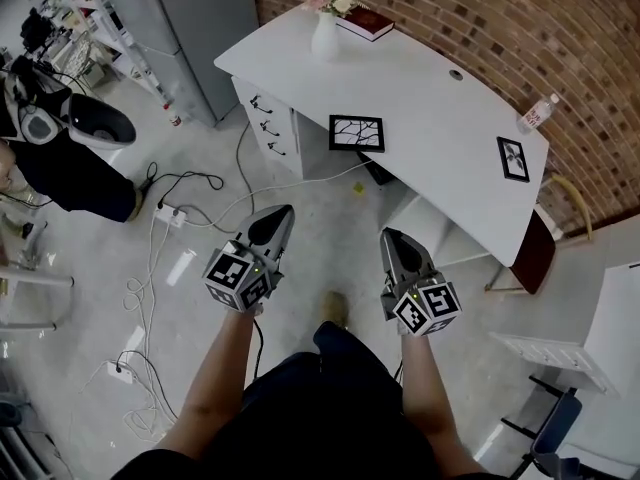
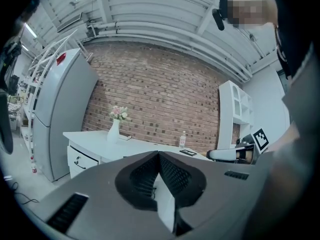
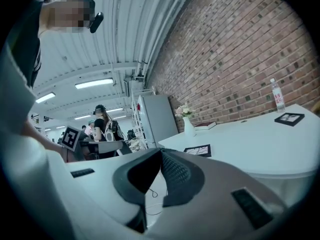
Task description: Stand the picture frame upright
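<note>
Picture frame (image 1: 357, 133) lies flat on the table (image 1: 430, 98), well beyond my left claw (image 1: 280, 214) and right claw (image 1: 390, 236), both closed, empty; arriving closed might shove it away.

the right gripper (image 3: 160, 153), jaws closed on nothing, faces a white desk (image 3: 250, 144) backed by a brick wall (image 3: 235, 59). flat on the desk: a black picture frame (image 3: 198, 150) at its near edge, a smaller frame (image 3: 289, 118), a book (image 3: 206, 126). also there, a flower vase (image 3: 188, 125) and a bottle (image 3: 276, 96).
</note>
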### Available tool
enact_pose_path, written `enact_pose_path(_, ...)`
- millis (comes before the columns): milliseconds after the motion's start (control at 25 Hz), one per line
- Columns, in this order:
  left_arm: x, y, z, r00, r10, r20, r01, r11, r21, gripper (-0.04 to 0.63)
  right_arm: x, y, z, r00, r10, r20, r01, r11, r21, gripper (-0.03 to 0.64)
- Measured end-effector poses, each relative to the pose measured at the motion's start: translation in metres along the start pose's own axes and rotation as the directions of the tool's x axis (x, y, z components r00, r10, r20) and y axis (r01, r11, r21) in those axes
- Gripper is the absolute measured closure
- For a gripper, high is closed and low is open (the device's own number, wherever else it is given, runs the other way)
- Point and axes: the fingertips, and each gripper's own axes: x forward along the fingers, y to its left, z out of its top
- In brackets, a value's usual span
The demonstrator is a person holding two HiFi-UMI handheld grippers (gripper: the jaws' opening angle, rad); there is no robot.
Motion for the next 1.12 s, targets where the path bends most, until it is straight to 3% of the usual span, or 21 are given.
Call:
enact_pose_path(640, 0.099, 0.031, 0.000, 0.999, 0.030, -0.028, -0.030, 0.999, -0.013, 0.594, 0.074, -0.086, 0.010, 0.998, 0.040, -0.045, -0.038, 0.998, 0.043, 0.614)
enact_pose_path(1120, 0.131, 0.039, -0.019, 0.996, 0.033, -0.088, -0.034, 0.999, -0.016, 0.594, 0.095, -0.108, -0.005, 0.996, 0.053, -0.068, -0.048, 0.996, 0.079, 0.614)
